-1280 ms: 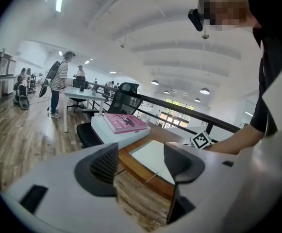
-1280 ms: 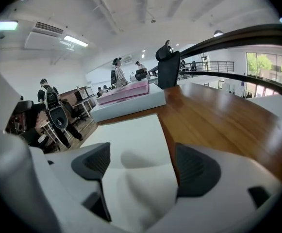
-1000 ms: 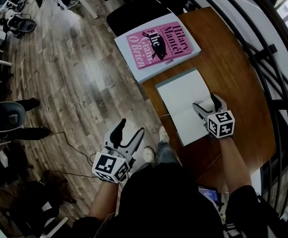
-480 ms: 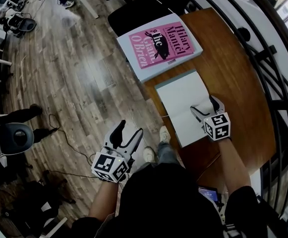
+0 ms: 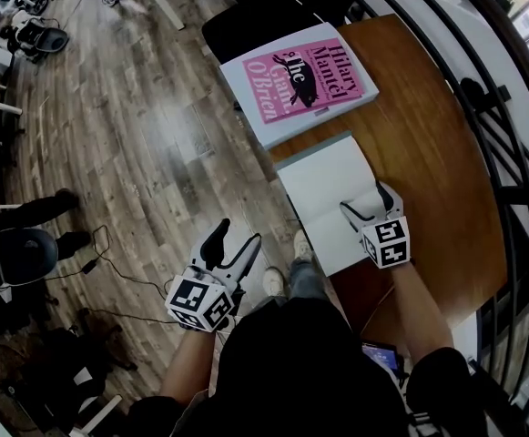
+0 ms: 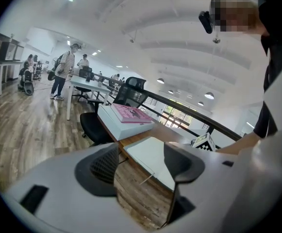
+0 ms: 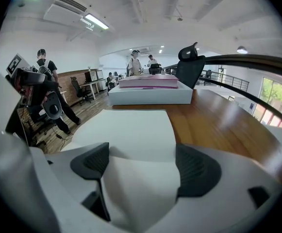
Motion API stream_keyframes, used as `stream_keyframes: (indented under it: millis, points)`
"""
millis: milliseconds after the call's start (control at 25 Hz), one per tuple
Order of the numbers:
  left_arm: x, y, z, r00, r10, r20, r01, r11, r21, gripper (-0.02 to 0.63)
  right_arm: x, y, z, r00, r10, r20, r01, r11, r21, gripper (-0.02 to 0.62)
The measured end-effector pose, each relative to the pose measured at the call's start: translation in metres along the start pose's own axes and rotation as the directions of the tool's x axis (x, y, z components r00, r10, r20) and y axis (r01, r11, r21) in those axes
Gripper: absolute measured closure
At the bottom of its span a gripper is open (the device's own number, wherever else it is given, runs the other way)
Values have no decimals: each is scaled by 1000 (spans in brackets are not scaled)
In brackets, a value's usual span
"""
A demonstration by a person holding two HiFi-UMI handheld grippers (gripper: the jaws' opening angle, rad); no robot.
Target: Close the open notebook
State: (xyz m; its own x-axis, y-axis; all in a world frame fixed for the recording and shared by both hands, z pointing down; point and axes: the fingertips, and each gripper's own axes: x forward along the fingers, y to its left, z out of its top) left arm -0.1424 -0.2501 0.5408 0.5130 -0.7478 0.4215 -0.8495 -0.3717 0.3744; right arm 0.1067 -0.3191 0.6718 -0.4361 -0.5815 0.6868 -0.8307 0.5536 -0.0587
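Along the counter's (image 5: 428, 126) left edge lies the open notebook (image 5: 323, 185), long axis pointing at the pink book (image 5: 305, 73). Right gripper (image 5: 364, 200) jaws apart over its near page; left gripper (image 5: 239, 233) jaws apart, empty, above the floor.

Over that second the right hand-held gripper (image 5: 364, 201) slid a little to the person's left, from the outer edge of the open notebook (image 5: 323, 182) further in over its near page. Its marker cube ended up above the page's near corner rather than off its side. The notebook itself came to lie slightly closer to the counter's (image 5: 428, 135) floor-side edge in the head view. Down on the wooden floor (image 5: 155, 135), the grey office chair (image 5: 23, 255) rolled some way nearer, and the dark legs (image 5: 29, 211) beside it shifted too.
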Motion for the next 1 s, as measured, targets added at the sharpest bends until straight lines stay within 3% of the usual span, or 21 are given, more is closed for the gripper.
stream_keyframes:
  millis: [1000]
  points:
    - [19,-3,-2,999,-32,-31,32,999,17,311,1,40,7,1000,2,22,-2,1000,18,175]
